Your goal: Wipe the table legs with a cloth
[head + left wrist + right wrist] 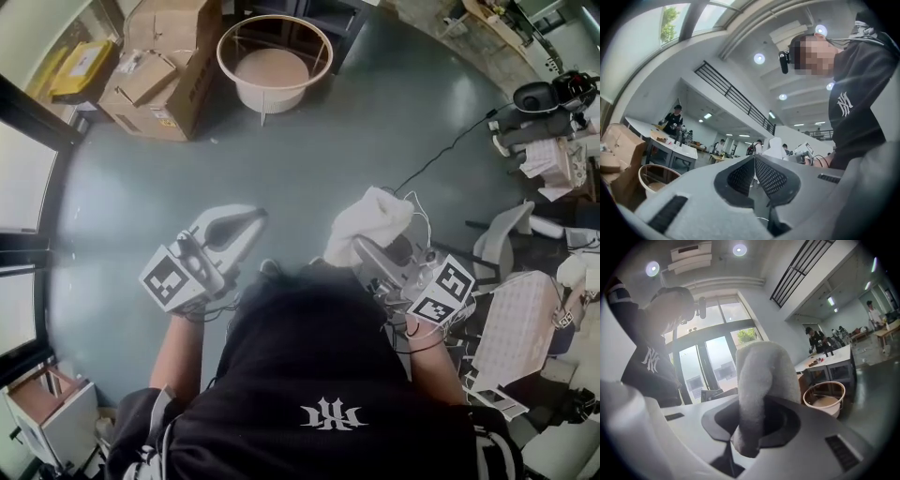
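Observation:
My right gripper (364,248) is shut on a white cloth (369,221), which stands up from between its jaws in the right gripper view as a thick folded wad (762,380). My left gripper (246,225) is shut with nothing in it; its mesh pads (766,176) meet at the tips. Both grippers are held close to the person's chest, well above the grey floor. A small round white table (273,64) with thin legs stands further ahead on the floor, apart from both grippers. It also shows low in the right gripper view (828,400) and the left gripper view (655,180).
Cardboard boxes (159,66) lie left of the round table. A black cable (448,150) runs across the floor toward equipment and white chairs (502,239) at the right. A window wall (23,178) is at the left. Long desks with people (820,350) stand in the background.

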`<state>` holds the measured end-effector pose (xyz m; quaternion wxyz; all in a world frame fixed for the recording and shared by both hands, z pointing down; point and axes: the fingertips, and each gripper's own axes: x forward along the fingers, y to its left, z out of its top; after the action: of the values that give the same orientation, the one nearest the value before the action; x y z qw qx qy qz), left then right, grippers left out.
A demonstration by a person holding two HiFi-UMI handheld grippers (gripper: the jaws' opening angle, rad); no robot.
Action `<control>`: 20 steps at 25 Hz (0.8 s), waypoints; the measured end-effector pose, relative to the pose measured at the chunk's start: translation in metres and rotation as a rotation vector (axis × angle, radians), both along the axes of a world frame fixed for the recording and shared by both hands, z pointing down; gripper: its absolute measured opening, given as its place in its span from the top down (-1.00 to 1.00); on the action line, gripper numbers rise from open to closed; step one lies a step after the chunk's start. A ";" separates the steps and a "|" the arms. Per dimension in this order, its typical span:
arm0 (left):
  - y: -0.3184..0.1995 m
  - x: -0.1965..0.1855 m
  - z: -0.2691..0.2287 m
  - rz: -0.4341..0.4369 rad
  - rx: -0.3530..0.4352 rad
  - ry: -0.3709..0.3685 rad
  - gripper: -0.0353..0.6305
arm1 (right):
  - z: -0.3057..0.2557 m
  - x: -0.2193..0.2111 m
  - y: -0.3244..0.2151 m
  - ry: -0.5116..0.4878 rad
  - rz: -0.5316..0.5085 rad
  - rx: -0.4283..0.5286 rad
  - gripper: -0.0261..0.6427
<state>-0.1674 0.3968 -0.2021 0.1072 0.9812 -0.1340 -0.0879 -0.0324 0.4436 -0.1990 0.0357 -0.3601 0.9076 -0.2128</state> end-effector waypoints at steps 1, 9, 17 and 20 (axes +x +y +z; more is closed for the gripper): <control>-0.003 0.000 0.002 0.008 0.000 0.006 0.86 | 0.003 0.000 -0.002 0.028 0.009 -0.009 0.67; -0.032 0.005 0.016 0.004 -0.021 -0.032 0.86 | 0.018 0.008 -0.039 0.047 0.007 -0.069 0.67; -0.095 0.018 0.024 -0.021 -0.043 -0.044 0.86 | 0.044 0.018 -0.130 -0.010 -0.080 -0.083 0.67; -0.136 0.041 0.029 -0.043 -0.067 -0.086 0.86 | 0.056 0.033 -0.183 -0.077 -0.111 -0.114 0.67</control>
<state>-0.1266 0.2606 -0.1733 0.1320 0.9769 -0.1622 -0.0433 0.0008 0.2611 -0.1434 0.0381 -0.3021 0.9105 -0.2796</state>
